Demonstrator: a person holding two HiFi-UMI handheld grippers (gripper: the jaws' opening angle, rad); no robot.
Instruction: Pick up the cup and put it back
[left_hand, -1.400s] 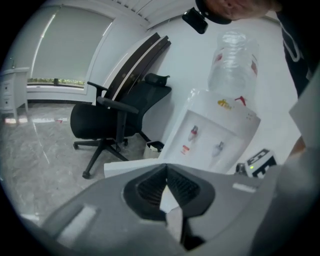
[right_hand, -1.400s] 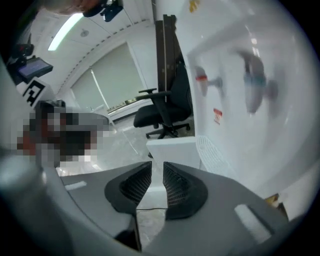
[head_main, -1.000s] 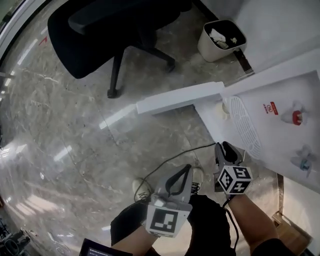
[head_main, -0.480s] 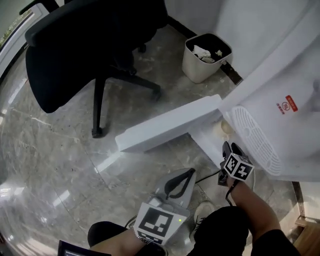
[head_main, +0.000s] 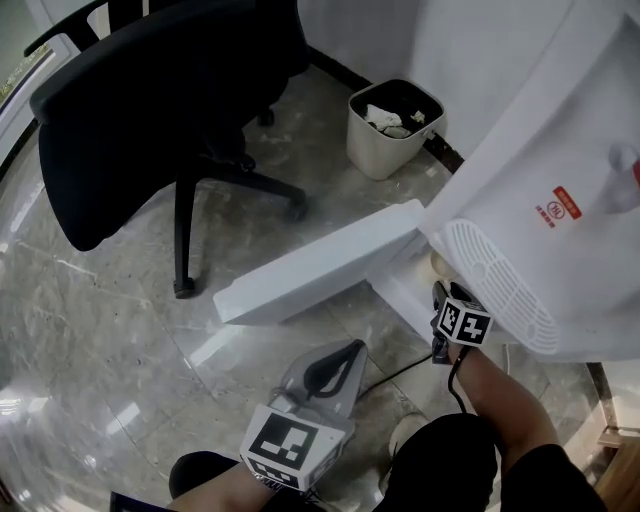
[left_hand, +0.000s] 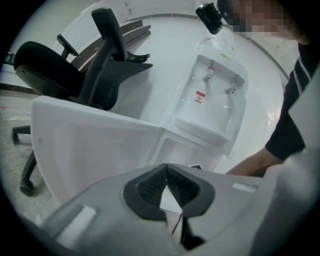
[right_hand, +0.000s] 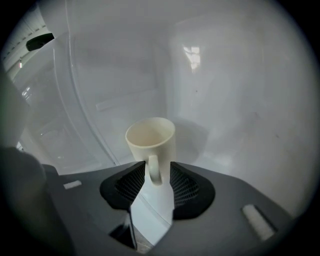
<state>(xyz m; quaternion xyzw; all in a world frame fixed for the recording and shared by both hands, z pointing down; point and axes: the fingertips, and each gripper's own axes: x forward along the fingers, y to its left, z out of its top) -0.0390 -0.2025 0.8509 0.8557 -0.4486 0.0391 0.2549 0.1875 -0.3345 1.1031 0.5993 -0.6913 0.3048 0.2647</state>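
A cream cup (right_hand: 150, 137) stands upright on the white floor of the dispenser's lower cabinet; in the head view only a sliver of the cup (head_main: 440, 264) shows inside the opening. My right gripper (right_hand: 157, 169) reaches into the cabinet, and the right gripper (head_main: 439, 292) shows at that opening in the head view. Its jaws have just been opening and stand apart, with the cup's handle (right_hand: 153, 170) between the pads and a gap beside it. My left gripper (head_main: 343, 352) hangs lower left, in front of the open door. The left gripper (left_hand: 166, 167) has its tips together and holds nothing.
The white cabinet door (head_main: 310, 265) swings out to the left from the water dispenser (head_main: 540, 200). A black office chair (head_main: 150, 90) and a beige waste bin (head_main: 393, 125) stand behind on the marble floor. A black cable (head_main: 400, 370) runs along the floor.
Both grippers have dropped lower. The right gripper has moved up to the cabinet opening, next to the cup. The camera has tilted, so chair and bin sit lower in view.
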